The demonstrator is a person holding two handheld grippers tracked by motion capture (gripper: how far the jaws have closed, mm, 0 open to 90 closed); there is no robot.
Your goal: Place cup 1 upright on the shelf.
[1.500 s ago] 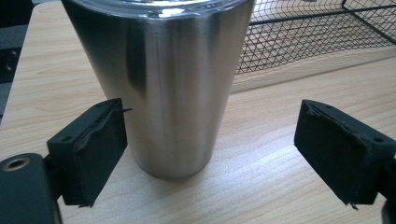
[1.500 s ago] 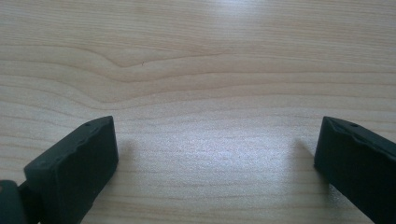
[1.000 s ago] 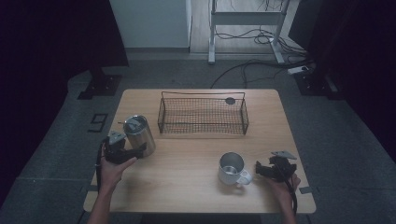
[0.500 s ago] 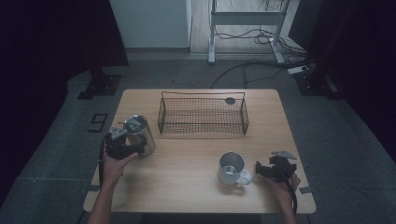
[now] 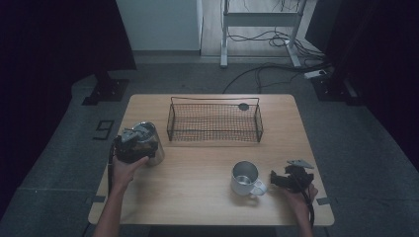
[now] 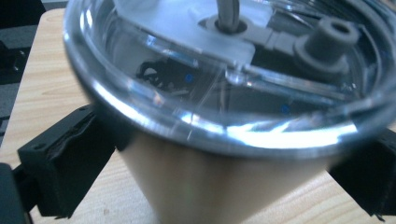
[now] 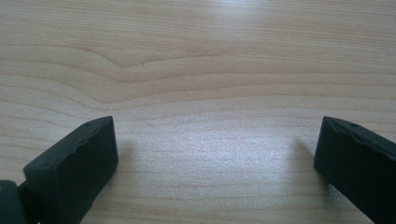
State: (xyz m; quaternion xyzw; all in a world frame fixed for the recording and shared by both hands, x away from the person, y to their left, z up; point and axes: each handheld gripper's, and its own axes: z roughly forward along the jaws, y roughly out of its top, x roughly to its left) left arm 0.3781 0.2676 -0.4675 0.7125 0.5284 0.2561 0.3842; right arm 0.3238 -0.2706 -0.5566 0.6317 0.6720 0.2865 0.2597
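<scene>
**Left gripper closed in on tumbler**

The left gripper (image 5: 132,144) had moved onto the lidded tumbler (image 5: 148,143) at the counter's (image 5: 197,207) left edge, fingers (image 6: 65,163) clamping its sides. The right gripper (image 5: 281,181) lay low beside the mug (image 5: 245,177), fingers spread wide, empty.

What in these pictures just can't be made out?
- Small dark round thing beyond the wire basket: too small in the high view.
- Tumbler base: cut off in the left gripper view.
- Left tongs grip: tumbler hides it in the high view.
</scene>
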